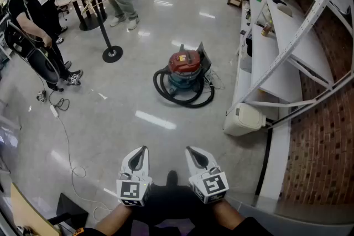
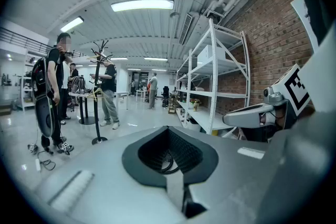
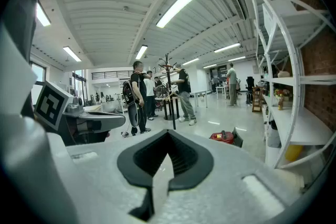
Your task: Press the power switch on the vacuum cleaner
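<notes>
So the vacuum cleaner (image 1: 185, 70) is sitting out on the floor (image 1: 121, 119) around the middle of the frame, red lid on top, darker drum under it, black hose (image 1: 182, 98) looped around the base, right beside the white shelves (image 1: 265, 58) along the right side. It's well apart from both grippers, which hover at the bottom of the frame. The left gripper (image 1: 141, 152) is closed up with nothing in it, and same deal for the right gripper (image 1: 191, 152), jaws together and empty. Closed is honestly what you'd want for poking a button. From the right gripper view the vacuum cleaner (image 3: 224, 137) is a small red blob low and right of center, so I can't make out the switch itself yet; my guess is it's on the red lid. Looks like a hard plastic shop vac, stiff and fairly hefty, so no grabbing needed. I'd press straight down with one closed tip so it doesn't scoot, and watch the hose. A few people (image 1: 33, 25) are off in the upper left.
</notes>
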Available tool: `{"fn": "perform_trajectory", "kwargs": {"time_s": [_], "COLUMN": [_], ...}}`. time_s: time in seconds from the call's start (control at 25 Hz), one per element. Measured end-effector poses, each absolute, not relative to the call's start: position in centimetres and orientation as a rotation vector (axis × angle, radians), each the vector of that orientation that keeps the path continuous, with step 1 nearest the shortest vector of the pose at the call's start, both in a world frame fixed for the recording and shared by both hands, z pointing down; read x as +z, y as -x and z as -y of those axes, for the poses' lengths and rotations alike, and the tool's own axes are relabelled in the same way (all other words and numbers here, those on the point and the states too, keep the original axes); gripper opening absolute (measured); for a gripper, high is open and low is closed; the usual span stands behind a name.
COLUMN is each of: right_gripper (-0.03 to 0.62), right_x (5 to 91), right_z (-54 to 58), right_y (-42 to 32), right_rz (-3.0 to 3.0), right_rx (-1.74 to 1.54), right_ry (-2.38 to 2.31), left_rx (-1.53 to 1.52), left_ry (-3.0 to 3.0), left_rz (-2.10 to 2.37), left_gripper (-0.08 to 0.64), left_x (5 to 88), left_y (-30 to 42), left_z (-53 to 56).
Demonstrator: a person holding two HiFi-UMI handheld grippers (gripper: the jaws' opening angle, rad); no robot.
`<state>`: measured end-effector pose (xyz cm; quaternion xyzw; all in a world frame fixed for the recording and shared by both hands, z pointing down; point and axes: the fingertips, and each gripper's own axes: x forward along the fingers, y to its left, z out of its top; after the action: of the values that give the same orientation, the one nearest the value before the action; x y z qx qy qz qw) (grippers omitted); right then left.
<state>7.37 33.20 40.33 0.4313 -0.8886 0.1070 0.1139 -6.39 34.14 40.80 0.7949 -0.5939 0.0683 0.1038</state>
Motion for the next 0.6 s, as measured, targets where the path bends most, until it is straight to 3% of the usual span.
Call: {"fn": "perform_trajectory", "kwargs": {"time_s": [0.6], "right_gripper": [-0.008], "right_x": [41.0], "right_z": [-32.7], "right_y": [-9.3], "right_rz": [2.592], "right_rx": [0.383], "right_ry": [-1.283], "left_rx": [0.214], "left_ry": [-2.361], "left_rz": [1.732], "left_gripper": [0.017], "left_x": [40.5], "left_y": [4.8], "left_z": [-33.1]}}
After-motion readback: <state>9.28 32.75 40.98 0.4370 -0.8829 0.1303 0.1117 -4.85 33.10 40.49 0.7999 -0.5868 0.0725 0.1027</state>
